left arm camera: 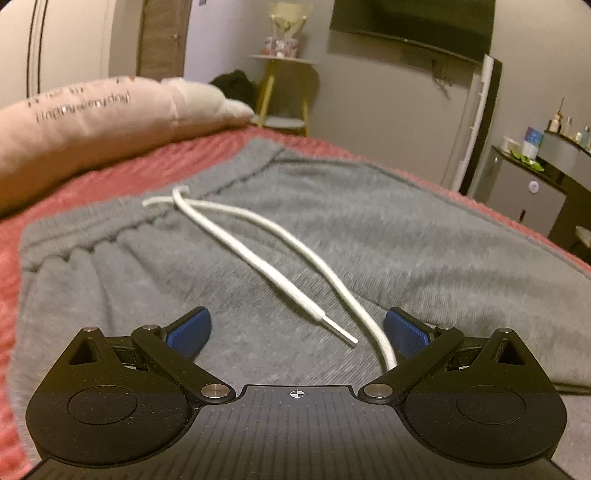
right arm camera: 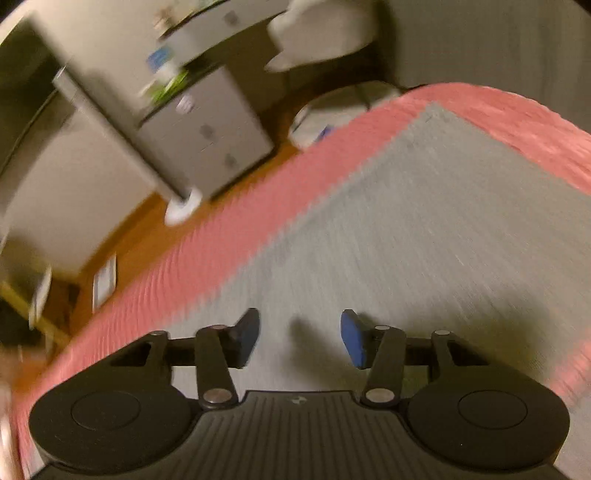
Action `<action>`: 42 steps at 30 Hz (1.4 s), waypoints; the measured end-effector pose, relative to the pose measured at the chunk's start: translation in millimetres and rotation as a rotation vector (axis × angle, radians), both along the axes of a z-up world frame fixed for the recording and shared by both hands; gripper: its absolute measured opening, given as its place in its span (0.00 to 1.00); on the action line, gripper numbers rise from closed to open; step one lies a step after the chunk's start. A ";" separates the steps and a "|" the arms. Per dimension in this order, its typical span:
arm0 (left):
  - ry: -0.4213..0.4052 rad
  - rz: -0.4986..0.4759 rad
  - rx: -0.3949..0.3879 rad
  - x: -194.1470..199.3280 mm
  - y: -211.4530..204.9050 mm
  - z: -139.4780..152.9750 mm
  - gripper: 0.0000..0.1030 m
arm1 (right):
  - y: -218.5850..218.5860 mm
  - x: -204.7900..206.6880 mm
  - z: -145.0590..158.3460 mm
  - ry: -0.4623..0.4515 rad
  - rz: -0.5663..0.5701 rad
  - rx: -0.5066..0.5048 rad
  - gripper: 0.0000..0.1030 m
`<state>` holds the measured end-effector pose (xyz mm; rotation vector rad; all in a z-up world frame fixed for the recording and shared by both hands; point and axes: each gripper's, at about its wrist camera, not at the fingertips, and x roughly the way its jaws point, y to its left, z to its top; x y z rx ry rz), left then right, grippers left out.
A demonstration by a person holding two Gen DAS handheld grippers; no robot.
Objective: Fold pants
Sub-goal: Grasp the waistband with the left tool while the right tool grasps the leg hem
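Observation:
Grey sweatpants (left arm camera: 369,229) lie flat on a red ribbed bedspread (left arm camera: 110,177), waistband toward the far left. A white drawstring (left arm camera: 266,243) runs from the waistband toward me, its metal tip between my fingers. My left gripper (left arm camera: 297,330) is open wide, low over the hip area, empty. In the right wrist view the grey pants leg (right arm camera: 424,229) stretches away on the bedspread (right arm camera: 229,236). My right gripper (right arm camera: 299,338) is open, just above the fabric, holding nothing. That view is motion-blurred.
A pink pillow (left arm camera: 81,122) lies at the bed's far left. Beyond the bed stand a yellow-legged side table (left arm camera: 284,85), a wall TV (left arm camera: 413,18) and a grey cabinet (right arm camera: 207,136). The bed edge drops to a wooden floor (right arm camera: 122,236).

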<state>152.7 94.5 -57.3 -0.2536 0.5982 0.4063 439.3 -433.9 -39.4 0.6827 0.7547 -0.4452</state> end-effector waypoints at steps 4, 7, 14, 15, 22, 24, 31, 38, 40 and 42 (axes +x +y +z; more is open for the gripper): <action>0.023 0.000 0.056 3.3 -8.0 -5.5 1.00 | -13.4 44.1 -18.3 0.029 -0.133 0.035 0.80; 0.031 0.002 0.065 4.0 -10.0 -6.9 1.00 | -6.1 60.9 -29.6 0.096 -0.156 -0.077 0.63; 0.010 0.000 0.024 -0.2 -3.4 -6.8 1.00 | -22.8 25.1 -17.9 0.035 -0.157 -0.085 0.05; 0.003 -0.001 0.014 -1.4 -2.2 -6.4 1.00 | -23.5 12.0 -11.3 -0.015 -0.153 -0.075 0.05; -0.051 -0.001 -0.062 -10.2 7.9 -3.6 1.00 | -1.9 -197.1 5.0 -0.345 -0.194 0.007 0.04; -0.064 0.004 -0.081 -14.4 9.7 -1.8 1.00 | 11.7 -257.4 -13.4 -0.359 -0.265 0.019 0.04; -0.050 -0.011 -0.172 -28.3 15.7 23.6 1.00 | -20.4 -288.9 -78.8 -0.274 -0.338 0.138 0.23; -0.080 -0.099 -0.231 15.7 28.0 72.6 1.00 | 1.3 -237.4 -61.2 -0.145 -0.092 -0.283 0.70; -0.048 -0.125 -0.262 46.3 28.4 79.3 1.00 | 21.0 -215.3 -65.2 -0.047 -0.004 -0.503 0.70; -0.028 -0.134 -0.300 76.4 27.9 81.1 1.00 | 38.7 -196.8 -73.0 0.029 0.066 -0.672 0.66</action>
